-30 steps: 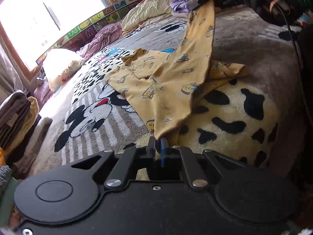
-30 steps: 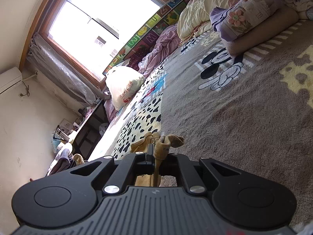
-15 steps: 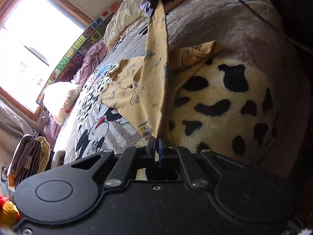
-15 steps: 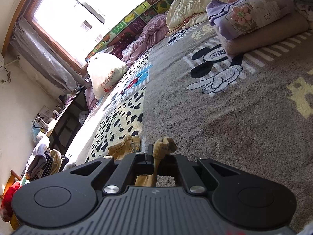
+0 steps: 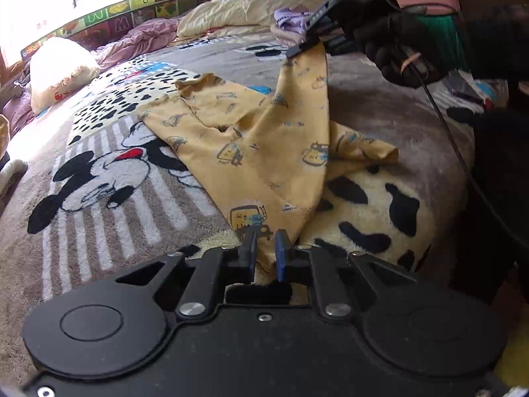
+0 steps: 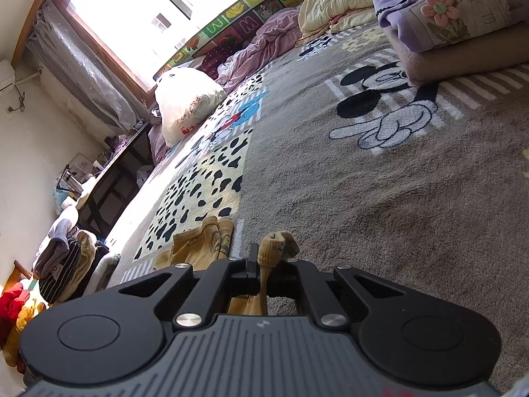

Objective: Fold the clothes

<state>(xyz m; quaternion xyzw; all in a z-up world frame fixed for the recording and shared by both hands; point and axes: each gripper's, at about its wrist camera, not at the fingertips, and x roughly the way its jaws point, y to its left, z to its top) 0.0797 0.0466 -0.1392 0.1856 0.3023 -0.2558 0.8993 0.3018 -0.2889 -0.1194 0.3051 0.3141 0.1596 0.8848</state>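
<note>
left tongs [image 5: 264, 243] black, blue pads — right tongs [image 6: 259, 259] black, ribbed | black glove [image 5: 396, 46]

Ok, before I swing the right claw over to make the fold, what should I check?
1. Right claw pinching the yellow printed cotton garment: ok, a corner is clamped and lifted.
2. Left claw gripping the hem: not ok, fingers apart, fabric loose between them.
3. Garment flat on the grey cartoon-print fleece blanket: not ok, bunched and creased.
4. Folded purple clothes stack out of the way: ok, well apart.
5. Black cable off the garment: ok, hanging beside it.
</note>
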